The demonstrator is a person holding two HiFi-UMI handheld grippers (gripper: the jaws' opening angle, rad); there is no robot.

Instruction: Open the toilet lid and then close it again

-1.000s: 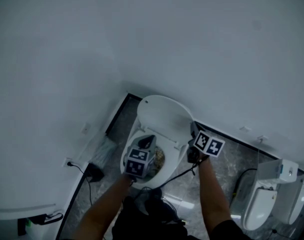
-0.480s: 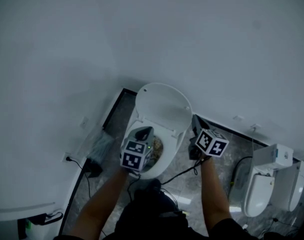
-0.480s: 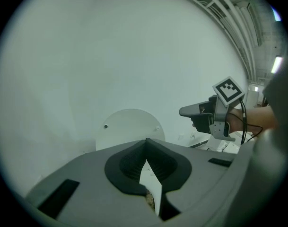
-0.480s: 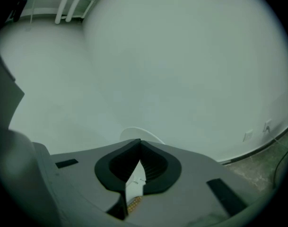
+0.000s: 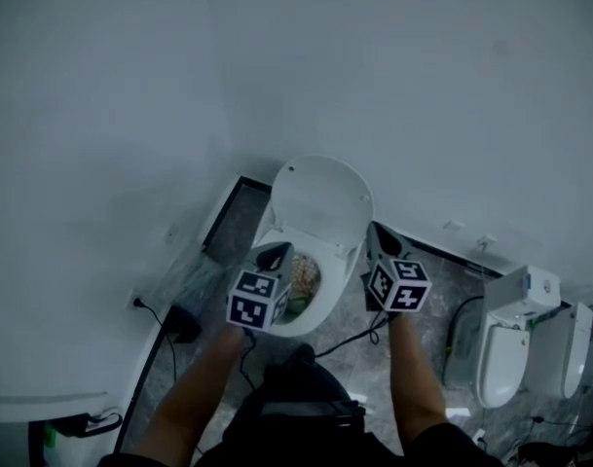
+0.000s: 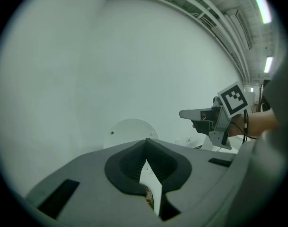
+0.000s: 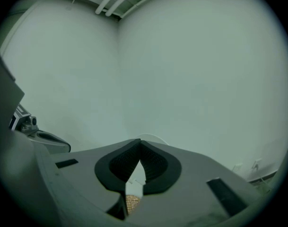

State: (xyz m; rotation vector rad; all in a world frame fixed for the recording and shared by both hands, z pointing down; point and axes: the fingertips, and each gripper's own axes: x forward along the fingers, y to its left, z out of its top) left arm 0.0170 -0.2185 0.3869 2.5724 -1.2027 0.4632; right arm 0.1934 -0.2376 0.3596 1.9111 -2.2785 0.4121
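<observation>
The white toilet lid (image 5: 320, 195) stands raised against the wall, above the open bowl (image 5: 314, 309), which holds something brownish. My left gripper (image 5: 275, 253) hovers over the bowl's left side, shut and empty. My right gripper (image 5: 373, 230) hangs just right of the lid's edge, also shut with nothing in it; neither touches the toilet. In the left gripper view the lid (image 6: 129, 130) shows beyond the closed jaw tips (image 6: 146, 141), and the right gripper (image 6: 186, 113) floats to the right. In the right gripper view the closed tips (image 7: 140, 142) face the bare wall, the lid's top edge (image 7: 153, 137) just behind them.
A second toilet (image 5: 500, 353) and more fixtures stand at the right. A wall socket with a plugged cable (image 5: 136, 303) and a dark object (image 5: 184, 324) sit at the left, by a pale bag (image 5: 194, 278). A black cable (image 5: 350, 339) crosses the grey floor.
Both grippers have lifted up and away from the bowl. The right gripper has rolled, its marker cube now turned. The lid stays raised.
</observation>
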